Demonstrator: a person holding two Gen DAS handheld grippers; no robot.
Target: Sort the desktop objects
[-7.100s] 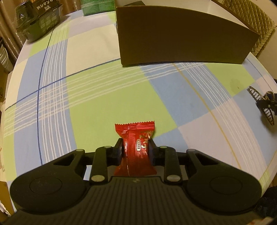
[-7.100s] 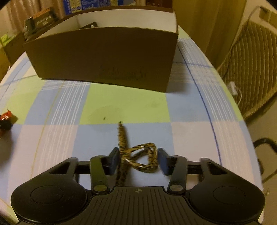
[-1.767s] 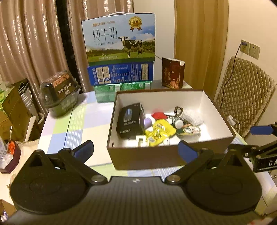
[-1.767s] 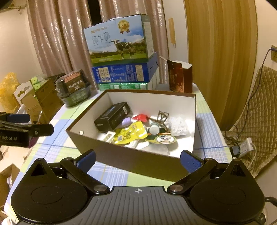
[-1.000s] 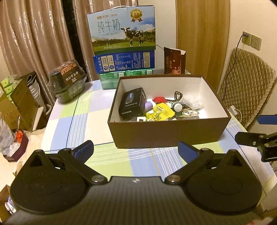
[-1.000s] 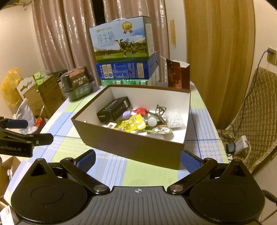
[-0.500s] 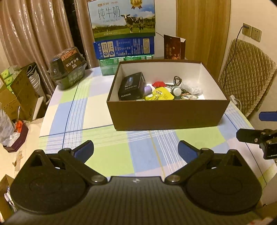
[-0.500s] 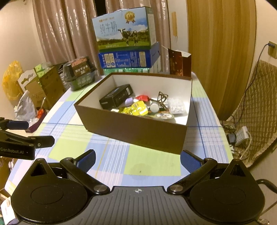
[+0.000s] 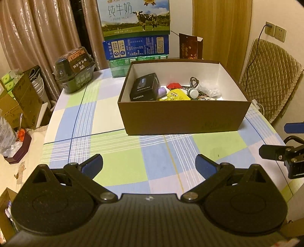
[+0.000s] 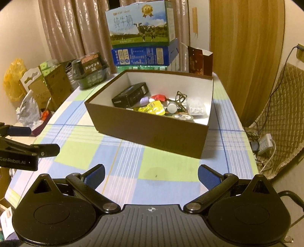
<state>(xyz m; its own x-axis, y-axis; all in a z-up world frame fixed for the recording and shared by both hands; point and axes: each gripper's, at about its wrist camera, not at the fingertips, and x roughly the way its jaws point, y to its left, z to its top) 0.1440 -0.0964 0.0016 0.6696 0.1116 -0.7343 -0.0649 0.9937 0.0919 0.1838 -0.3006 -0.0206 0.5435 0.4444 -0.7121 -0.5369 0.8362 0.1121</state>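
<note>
Both grippers, left (image 9: 149,164) and right (image 10: 151,174), were spread wide and empty; the only risk looked like clipping the brown box (image 9: 182,119) at 12 o'clock on the tabletop (image 9: 121,161).

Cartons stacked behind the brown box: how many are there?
3, one on another: the cow-printed milk carton on top, the blue carton under it, the green carton lowest, partly hidden by the brown box.

Ahead of my two grippers I count one brown box (image 9: 182,115), three stacked cartons (image 9: 135,45) beyond it, one black case (image 9: 145,87), one yellow pouch (image 9: 176,95) and one red wrapper (image 9: 172,85) inside
</note>
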